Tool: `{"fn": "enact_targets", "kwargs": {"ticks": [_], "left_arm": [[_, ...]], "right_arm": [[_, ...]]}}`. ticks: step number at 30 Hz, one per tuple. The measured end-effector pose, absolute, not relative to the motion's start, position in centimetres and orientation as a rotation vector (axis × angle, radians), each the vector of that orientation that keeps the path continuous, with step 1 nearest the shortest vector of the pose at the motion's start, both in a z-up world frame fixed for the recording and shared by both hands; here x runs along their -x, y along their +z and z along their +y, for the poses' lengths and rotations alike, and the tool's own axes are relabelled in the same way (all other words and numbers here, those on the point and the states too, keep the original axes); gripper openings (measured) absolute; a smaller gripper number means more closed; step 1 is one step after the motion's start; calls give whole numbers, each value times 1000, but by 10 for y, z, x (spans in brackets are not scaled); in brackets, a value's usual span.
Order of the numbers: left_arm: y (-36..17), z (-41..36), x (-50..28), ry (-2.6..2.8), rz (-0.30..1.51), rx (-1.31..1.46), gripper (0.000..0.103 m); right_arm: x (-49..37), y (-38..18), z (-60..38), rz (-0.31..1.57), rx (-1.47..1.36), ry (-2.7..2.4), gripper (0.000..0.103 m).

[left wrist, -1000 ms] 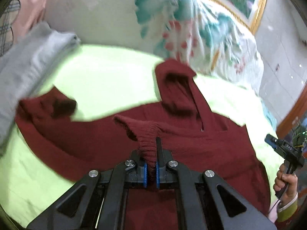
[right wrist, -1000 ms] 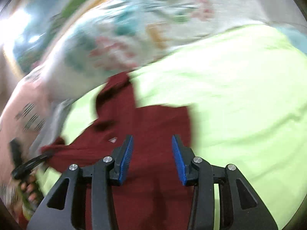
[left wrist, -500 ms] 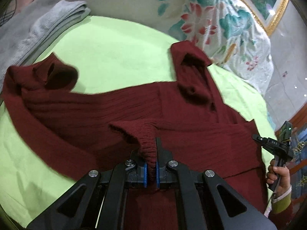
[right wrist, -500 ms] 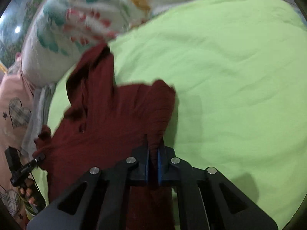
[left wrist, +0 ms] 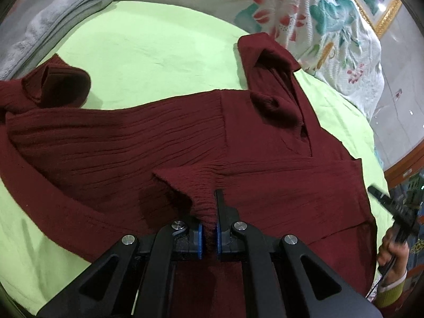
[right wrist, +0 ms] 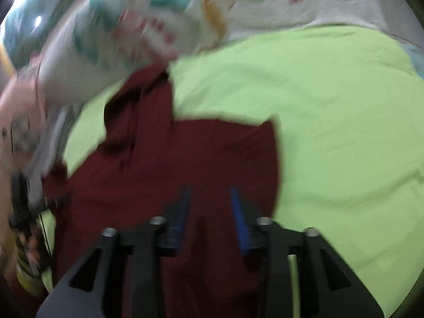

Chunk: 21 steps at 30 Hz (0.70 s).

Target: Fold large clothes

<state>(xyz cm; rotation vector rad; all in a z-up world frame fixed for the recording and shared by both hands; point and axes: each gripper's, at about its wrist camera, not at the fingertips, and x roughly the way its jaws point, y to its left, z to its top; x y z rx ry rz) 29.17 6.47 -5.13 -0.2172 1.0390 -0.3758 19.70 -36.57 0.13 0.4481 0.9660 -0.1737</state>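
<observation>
A dark red ribbed hooded top (left wrist: 132,143) lies spread on a light green sheet (left wrist: 148,39), hood (left wrist: 270,61) toward the far pillows and one sleeve cuff (left wrist: 58,84) at the left. My left gripper (left wrist: 209,212) is shut on a raised fold of the top. In the right wrist view, which is blurred, the same top (right wrist: 185,153) lies under my right gripper (right wrist: 210,189). Its jaws are opening and stand apart, with no cloth pinched between the blue pads (right wrist: 238,212).
Folded grey cloth (left wrist: 53,13) sits at the sheet's far left. A floral quilt (left wrist: 304,13) runs along the back, also in the right view as the quilt (right wrist: 159,26). A hand (left wrist: 392,249) at the right edge holds the other gripper. Bare green sheet (right wrist: 331,106) lies right of the top.
My left gripper has sunk closer to the bed, still pinching the fold. My right gripper, shut over the top's edge half a second ago, has parted its jaws and shifted.
</observation>
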Motion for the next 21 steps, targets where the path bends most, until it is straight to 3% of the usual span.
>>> {"fn": "enact_targets", "kwargs": {"ticks": [2,5,7,10,17,21], "left_arm": [[-45,71,-286,-355,1024,203,8],[-31,90,-275,-300,988,167,9],[-21,110,-269,-240,958,145,10],[-9,142,-271,-168,947,163,25],[12,184,-291,-63,925,192,60],[18,192,-314,-39,923,207,60]], "right_arm": [[-194,-16,-369,1037,-420,-282,40],[-172,-9,-383,959,-568,-288,41],[-164,2,-375,935,-559,-258,47],[-157,12,-353,916,-547,-187,57],[-157,8,-303,944,-593,-63,58],[-166,1,-288,976,-596,-42,58]]}}
